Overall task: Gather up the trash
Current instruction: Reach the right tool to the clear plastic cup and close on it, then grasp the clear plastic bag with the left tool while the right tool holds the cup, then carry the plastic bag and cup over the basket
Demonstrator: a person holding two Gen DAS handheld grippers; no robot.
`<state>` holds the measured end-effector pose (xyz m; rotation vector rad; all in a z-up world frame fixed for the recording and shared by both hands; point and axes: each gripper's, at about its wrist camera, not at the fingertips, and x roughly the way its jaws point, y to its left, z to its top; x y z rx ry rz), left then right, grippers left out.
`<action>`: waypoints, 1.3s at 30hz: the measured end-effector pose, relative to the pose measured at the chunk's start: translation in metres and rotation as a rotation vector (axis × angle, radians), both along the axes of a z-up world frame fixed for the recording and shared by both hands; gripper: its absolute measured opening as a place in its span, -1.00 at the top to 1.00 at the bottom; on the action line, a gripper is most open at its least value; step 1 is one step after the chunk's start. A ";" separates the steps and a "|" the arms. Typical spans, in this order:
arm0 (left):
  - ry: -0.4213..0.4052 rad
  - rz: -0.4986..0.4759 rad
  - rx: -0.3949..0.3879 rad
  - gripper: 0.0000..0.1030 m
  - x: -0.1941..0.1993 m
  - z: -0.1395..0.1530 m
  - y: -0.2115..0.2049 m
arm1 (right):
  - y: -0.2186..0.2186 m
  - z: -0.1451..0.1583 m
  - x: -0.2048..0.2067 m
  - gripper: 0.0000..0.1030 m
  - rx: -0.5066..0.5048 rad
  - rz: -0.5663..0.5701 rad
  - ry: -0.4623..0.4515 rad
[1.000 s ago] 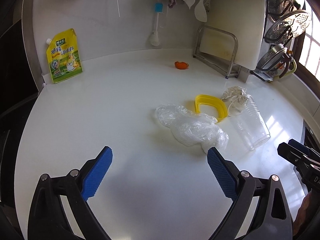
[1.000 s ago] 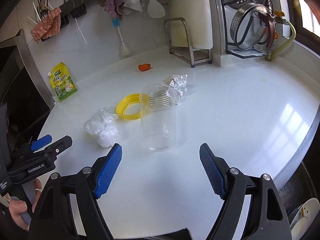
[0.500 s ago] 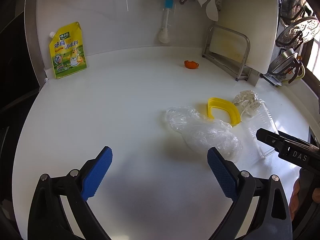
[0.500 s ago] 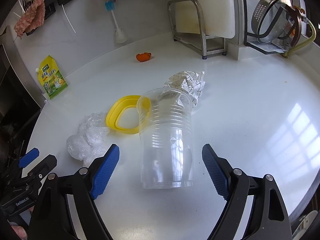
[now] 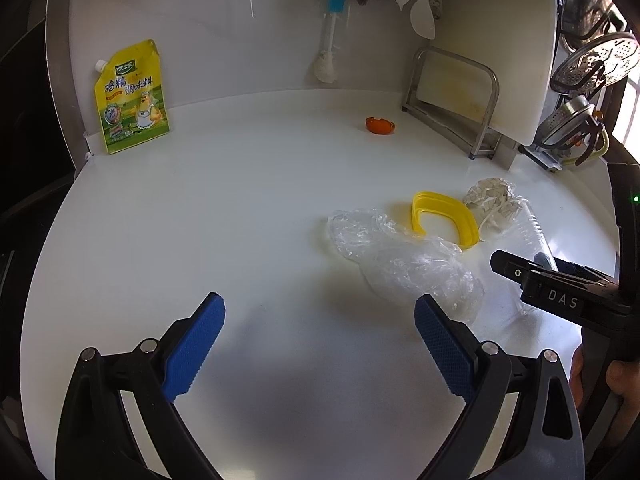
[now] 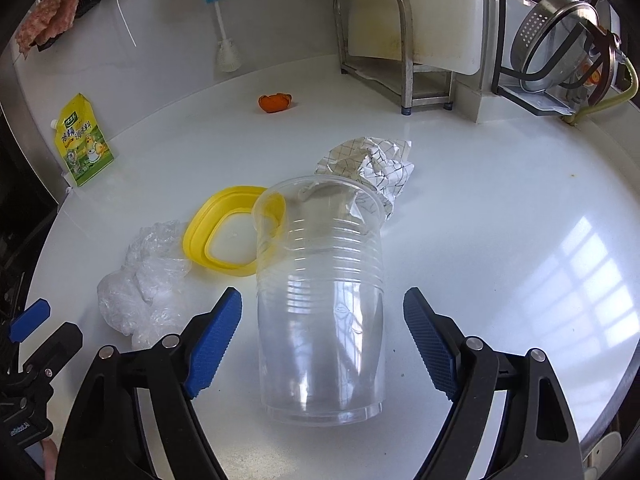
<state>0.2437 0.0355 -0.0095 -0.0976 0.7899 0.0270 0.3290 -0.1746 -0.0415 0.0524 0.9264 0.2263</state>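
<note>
A clear plastic cup (image 6: 320, 300) lies on its side on the white counter (image 6: 500, 220), base toward me. My right gripper (image 6: 322, 340) straddles the base; its jaws are closing, but the blue pads (image 6: 214, 344) stand clear of the cup. Beyond the cup's mouth lie crumpled checked paper (image 6: 372, 164) and a yellow plastic lid ring (image 6: 228, 236). A crumpled clear plastic bag (image 5: 400, 260) sits just ahead and right of my left gripper (image 5: 320, 340), which is open with nothing between its fingers. A small orange peel (image 5: 380, 125) lies farther back.
A yellow seasoning pouch (image 5: 130, 98) leans on the back wall at the left. A metal rack (image 5: 452, 92) with a white cutting board (image 5: 500, 32) and hanging steel strainers (image 6: 560, 36) stand at the back right. A bottle brush (image 5: 328, 40) hangs on the wall.
My right gripper has moved forward and down, so the cup's base now sits between its jaws. The left gripper has stayed almost still.
</note>
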 end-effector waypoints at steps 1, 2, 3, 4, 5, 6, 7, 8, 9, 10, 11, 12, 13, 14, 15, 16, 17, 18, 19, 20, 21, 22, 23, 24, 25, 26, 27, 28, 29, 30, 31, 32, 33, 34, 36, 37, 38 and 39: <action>0.002 -0.003 -0.002 -0.82 0.000 0.000 -0.001 | 0.000 0.001 -0.001 -0.38 0.003 0.003 -0.005; 0.002 -0.006 -0.004 -0.82 0.000 0.000 -0.002 | 0.000 0.002 -0.002 -0.13 0.006 0.009 -0.004; 0.002 -0.011 -0.005 -0.82 0.000 0.000 -0.004 | -0.001 0.002 -0.002 -0.06 0.008 0.010 -0.002; 0.000 -0.020 -0.005 -0.82 0.000 0.001 -0.007 | -0.001 0.003 -0.004 -0.06 0.016 0.014 -0.005; -0.002 -0.028 -0.003 -0.82 0.000 0.001 -0.010 | -0.002 0.003 -0.007 -0.04 0.024 0.019 -0.011; -0.003 -0.036 -0.002 -0.82 0.000 0.001 -0.013 | -0.003 0.004 -0.010 -0.03 0.024 0.020 -0.020; -0.002 -0.045 -0.004 -0.82 0.000 0.002 -0.017 | -0.004 0.006 -0.014 -0.02 0.020 0.019 -0.032; 0.001 -0.051 -0.008 -0.82 0.001 0.002 -0.020 | -0.007 0.008 -0.018 -0.01 0.021 0.017 -0.041; 0.006 -0.056 -0.014 -0.82 0.003 0.002 -0.022 | -0.011 0.011 -0.022 0.00 0.030 0.012 -0.050; 0.011 -0.060 -0.020 -0.82 0.004 0.001 -0.025 | -0.017 0.015 -0.026 0.00 0.042 0.004 -0.059; 0.015 -0.064 -0.028 -0.82 0.006 0.001 -0.027 | -0.023 0.018 -0.031 0.00 0.052 -0.006 -0.069; 0.018 -0.070 -0.036 -0.82 0.008 0.002 -0.030 | -0.030 0.022 -0.036 0.00 0.061 -0.019 -0.080; 0.019 -0.081 -0.044 -0.83 0.010 0.002 -0.033 | -0.037 0.025 -0.042 0.00 0.070 -0.029 -0.090; 0.020 -0.093 -0.050 -0.83 0.011 0.002 -0.038 | -0.044 0.028 -0.048 0.00 0.076 -0.039 -0.099; 0.022 -0.100 -0.048 -0.85 0.013 0.002 -0.043 | -0.051 0.030 -0.053 0.00 0.082 -0.049 -0.108; 0.024 -0.104 -0.041 -0.85 0.015 0.002 -0.047 | -0.058 0.032 -0.058 0.00 0.089 -0.058 -0.115; 0.028 -0.109 -0.037 -0.86 0.018 0.001 -0.051 | -0.065 0.034 -0.063 0.00 0.100 -0.065 -0.119; 0.036 -0.110 -0.033 -0.86 0.022 0.000 -0.054 | -0.071 0.035 -0.067 0.00 0.111 -0.072 -0.123; 0.050 -0.105 -0.031 -0.87 0.026 -0.003 -0.057 | -0.077 0.036 -0.070 0.00 0.123 -0.077 -0.125; 0.070 -0.100 -0.030 -0.87 0.031 -0.006 -0.060 | -0.081 0.035 -0.073 -0.01 0.138 -0.080 -0.124; 0.088 -0.092 -0.029 -0.87 0.036 -0.010 -0.063 | -0.086 0.035 -0.075 -0.01 0.153 -0.083 -0.126; 0.103 -0.083 -0.027 -0.87 0.040 -0.013 -0.063 | -0.091 0.035 -0.077 -0.01 0.164 -0.085 -0.129; 0.114 -0.075 -0.027 -0.87 0.043 -0.017 -0.064 | -0.094 0.035 -0.079 -0.01 0.168 -0.086 -0.131; 0.121 -0.070 -0.029 -0.87 0.045 -0.019 -0.065 | -0.096 0.035 -0.081 -0.01 0.172 -0.086 -0.131; 0.125 -0.067 -0.031 -0.85 0.046 -0.021 -0.066 | -0.098 0.034 -0.082 -0.01 0.178 -0.086 -0.131; 0.123 -0.065 -0.030 -0.85 0.047 -0.023 -0.067 | -0.100 0.034 -0.084 -0.01 0.183 -0.088 -0.131; 0.117 -0.065 -0.029 -0.80 0.047 -0.024 -0.067 | -0.102 0.033 -0.086 -0.01 0.189 -0.091 -0.132; 0.113 -0.064 -0.027 -0.65 0.047 -0.024 -0.068 | -0.104 0.033 -0.088 -0.02 0.197 -0.092 -0.136; 0.111 -0.065 -0.025 -0.58 0.048 -0.025 -0.068 | -0.105 0.033 -0.091 -0.02 0.207 -0.091 -0.140; 0.112 -0.065 -0.022 -0.47 0.049 -0.026 -0.069 | -0.106 0.034 -0.093 -0.03 0.216 -0.090 -0.145; 0.114 -0.067 -0.024 -0.34 0.049 -0.027 -0.069 | -0.106 0.034 -0.094 -0.03 0.220 -0.090 -0.149; 0.113 -0.069 -0.024 -0.27 0.050 -0.027 -0.069 | -0.106 0.034 -0.095 -0.03 0.224 -0.090 -0.151; 0.107 -0.071 -0.023 -0.14 0.049 -0.026 -0.069 | -0.106 0.034 -0.096 -0.03 0.228 -0.089 -0.152; 0.101 -0.075 -0.025 0.00 0.048 -0.026 -0.069 | -0.106 0.034 -0.096 -0.03 0.233 -0.085 -0.152; 0.096 -0.081 -0.032 0.12 0.046 -0.025 -0.068 | -0.104 0.034 -0.098 -0.03 0.236 -0.079 -0.153; 0.091 -0.081 -0.036 0.16 0.045 -0.024 -0.068 | -0.104 0.034 -0.099 -0.03 0.234 -0.077 -0.154; 0.087 -0.083 -0.040 0.17 0.043 -0.023 -0.067 | -0.103 0.033 -0.100 -0.03 0.231 -0.077 -0.155; 0.085 -0.084 -0.042 0.18 0.042 -0.022 -0.067 | -0.103 0.033 -0.100 -0.03 0.229 -0.076 -0.155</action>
